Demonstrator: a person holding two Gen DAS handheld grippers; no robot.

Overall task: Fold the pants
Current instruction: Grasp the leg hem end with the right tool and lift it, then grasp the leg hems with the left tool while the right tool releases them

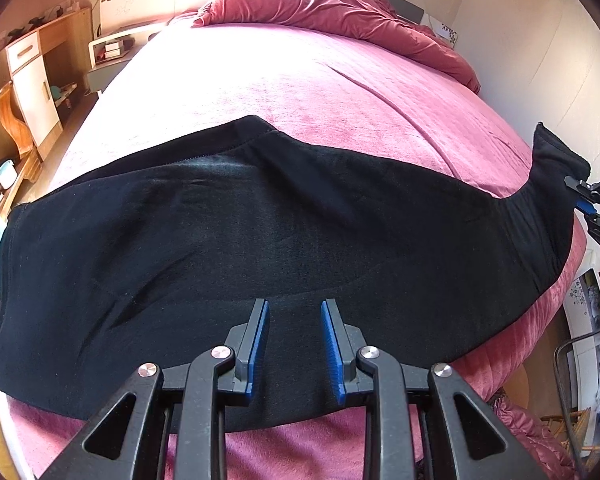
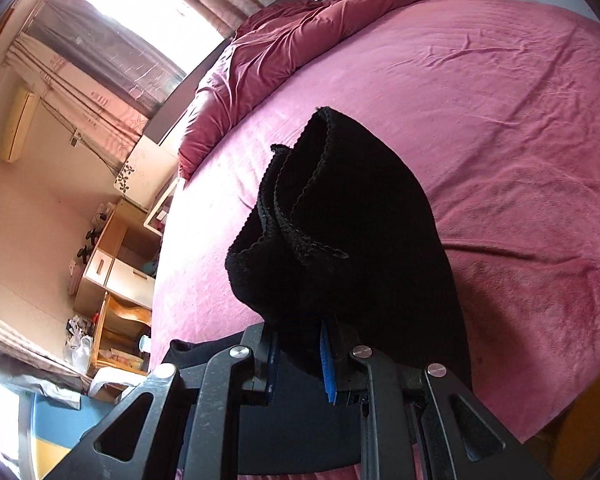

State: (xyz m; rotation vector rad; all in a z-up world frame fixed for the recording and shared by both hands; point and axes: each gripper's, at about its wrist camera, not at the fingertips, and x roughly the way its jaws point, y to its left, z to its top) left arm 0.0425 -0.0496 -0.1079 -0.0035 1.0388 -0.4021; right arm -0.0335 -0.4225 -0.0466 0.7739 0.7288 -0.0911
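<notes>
- Soft black cloth pants [image 1: 260,240] spread flat across the pink quilted bed [image 1: 300,92].
- Left gripper [image 1: 295,344] wide open, holding nothing, over the pants' near edge.
- Right gripper [image 2: 300,354] pinched tight on one lifted pants end.

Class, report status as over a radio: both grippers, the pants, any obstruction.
Left gripper open, above pants. Right gripper shut on pants end, lifted. Rest lies on bed. No obstruction seen.
</notes>
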